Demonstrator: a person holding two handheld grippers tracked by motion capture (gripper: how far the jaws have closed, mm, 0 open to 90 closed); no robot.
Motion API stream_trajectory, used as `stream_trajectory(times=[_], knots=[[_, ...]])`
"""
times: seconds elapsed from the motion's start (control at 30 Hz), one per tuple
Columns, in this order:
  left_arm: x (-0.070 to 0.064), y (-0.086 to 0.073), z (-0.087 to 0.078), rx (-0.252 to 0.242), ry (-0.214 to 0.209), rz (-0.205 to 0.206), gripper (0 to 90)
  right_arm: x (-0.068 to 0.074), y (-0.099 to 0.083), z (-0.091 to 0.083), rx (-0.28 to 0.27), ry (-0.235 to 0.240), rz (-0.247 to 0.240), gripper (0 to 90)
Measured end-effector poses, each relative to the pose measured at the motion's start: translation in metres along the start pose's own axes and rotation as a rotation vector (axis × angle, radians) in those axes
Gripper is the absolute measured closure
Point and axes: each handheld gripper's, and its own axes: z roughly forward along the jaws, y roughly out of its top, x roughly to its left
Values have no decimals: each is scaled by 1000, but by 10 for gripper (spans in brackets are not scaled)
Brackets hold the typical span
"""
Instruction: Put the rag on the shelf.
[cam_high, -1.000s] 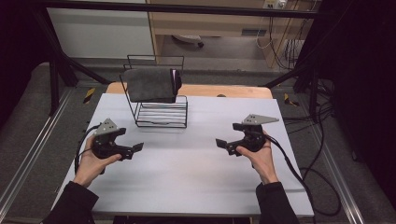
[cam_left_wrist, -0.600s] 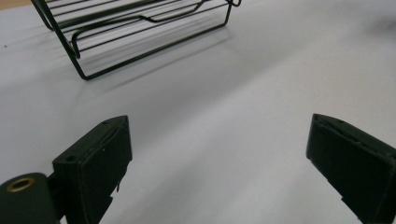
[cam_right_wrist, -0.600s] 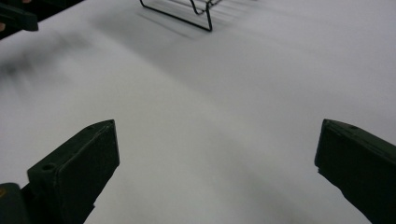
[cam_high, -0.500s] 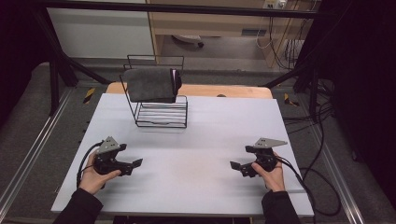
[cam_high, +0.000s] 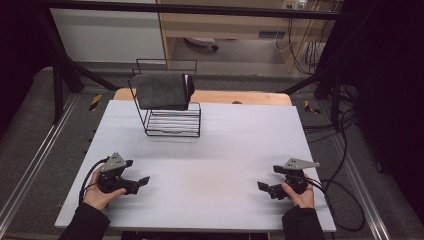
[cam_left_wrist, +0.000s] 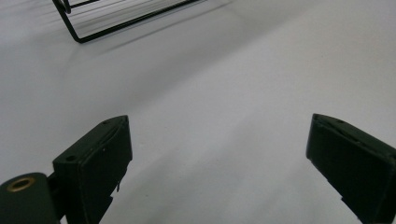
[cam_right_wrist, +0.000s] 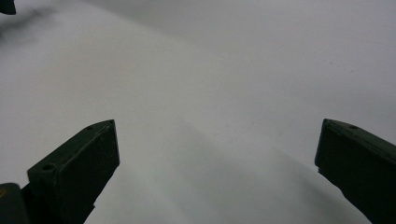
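While both claws gape, grey cloth (cam_high: 161, 90) drapes the rack (cam_high: 172, 122).

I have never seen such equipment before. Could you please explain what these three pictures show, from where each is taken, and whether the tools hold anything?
A person sits at a white table and holds a hand tool with two black jaws in each hand: the left gripper and the right gripper. The high view looks down from above. Each of the two gripper views comes from a camera riding on one tool, looking along its jaws. Both tools are open and hold nothing. At the far side stands a black wire rack with a dark grey cloth draped over it.
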Motion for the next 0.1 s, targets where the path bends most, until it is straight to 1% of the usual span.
stream_trajectory(times=[0.1], knots=[[1, 0, 0, 0, 2, -3, 69, 0, 0, -1, 2, -1, 7, 7]])
